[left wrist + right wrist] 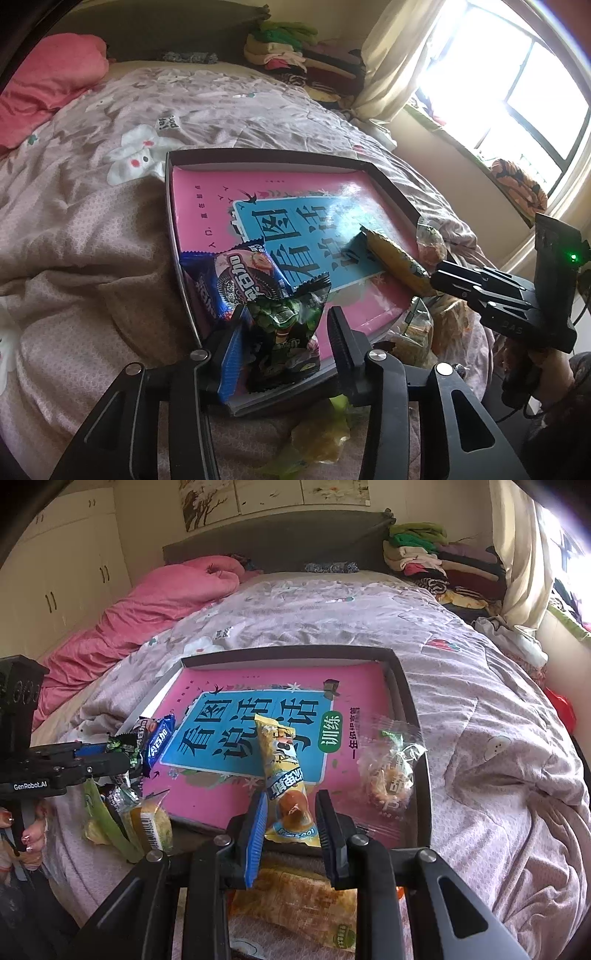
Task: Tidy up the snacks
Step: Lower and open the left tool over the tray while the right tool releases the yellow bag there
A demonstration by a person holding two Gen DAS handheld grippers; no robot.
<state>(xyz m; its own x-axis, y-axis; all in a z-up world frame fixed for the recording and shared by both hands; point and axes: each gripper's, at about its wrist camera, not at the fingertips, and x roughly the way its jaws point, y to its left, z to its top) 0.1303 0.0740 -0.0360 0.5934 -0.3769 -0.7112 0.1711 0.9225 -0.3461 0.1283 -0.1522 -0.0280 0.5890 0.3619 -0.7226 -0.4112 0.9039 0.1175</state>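
Left wrist: tool [286, 328] half-open around green packet [284, 332]

Left black plastic hand-held gripper [287, 328]: ribbed fingers, one pad blue, silver pivot screws; white "GenRobot.AI" lettering on its side in the right wrist view. Right black plastic hand-held gripper [289, 812]: same build; green LED lit on its rear block. Person's left hand [27, 834]: bare skin, glittered pink nails.

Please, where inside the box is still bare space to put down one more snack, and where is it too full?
The far half of the box is bare, from the blue title panel to the far wall. The near edge is crowded: Oreo pack and green pack on the left side, yellow pack in the middle, clear pastry bag at the right wall.
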